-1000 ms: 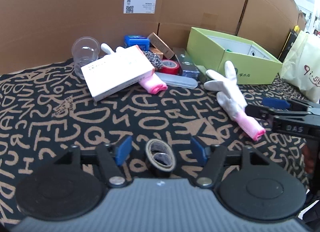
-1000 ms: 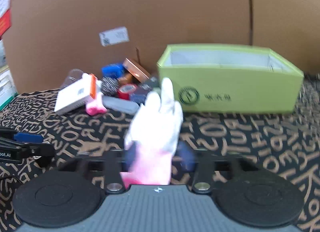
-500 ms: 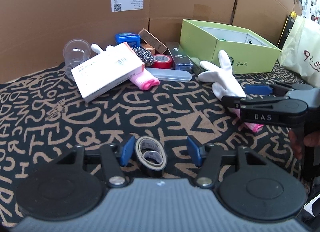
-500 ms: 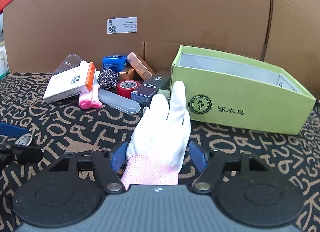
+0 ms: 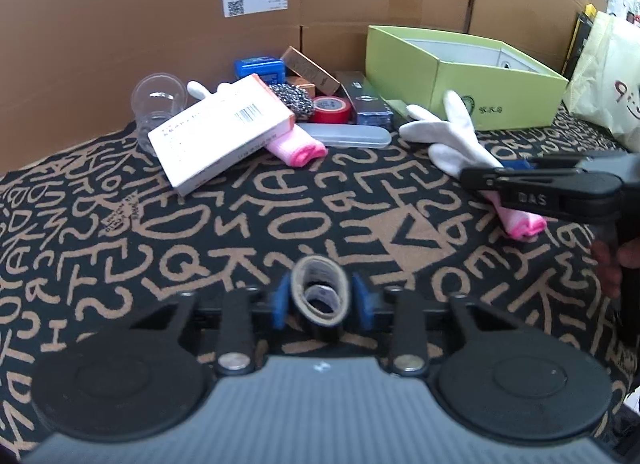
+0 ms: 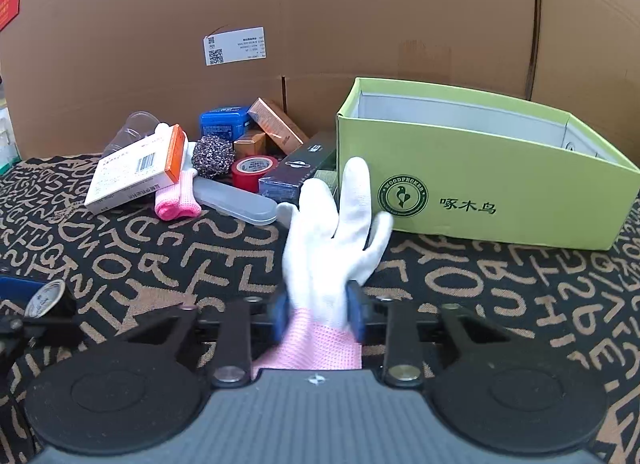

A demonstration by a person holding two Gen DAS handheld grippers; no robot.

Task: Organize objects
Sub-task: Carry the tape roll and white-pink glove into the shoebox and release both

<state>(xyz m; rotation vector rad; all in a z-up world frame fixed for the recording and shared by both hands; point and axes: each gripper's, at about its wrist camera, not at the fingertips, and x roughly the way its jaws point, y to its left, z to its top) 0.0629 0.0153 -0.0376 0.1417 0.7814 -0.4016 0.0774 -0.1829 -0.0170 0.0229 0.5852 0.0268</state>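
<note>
Left wrist view: left gripper clamped on a black tape roll, low over the letter-patterned worktop.

Right wrist view: right gripper pinching the white glove near its pink cuff, fingers pointing toward the green box.

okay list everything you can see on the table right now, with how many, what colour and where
glove: 1, white with pink cuff, clamped in right gripper
second glove: 1, white and pink, under the carton
tape roll: 1, black, clamped in left gripper
red tape: 1, red, in the pile
carton: 1, white and orange, pile's left
plastic cup: 1, clear, far left
steel scourer: 1, silver, mid pile
long case: 1, translucent, pile front
open box: 1, green, right
small boxes: several, blue, brown, dark, rear pile
left gripper: shut
right gripper: shut
</note>
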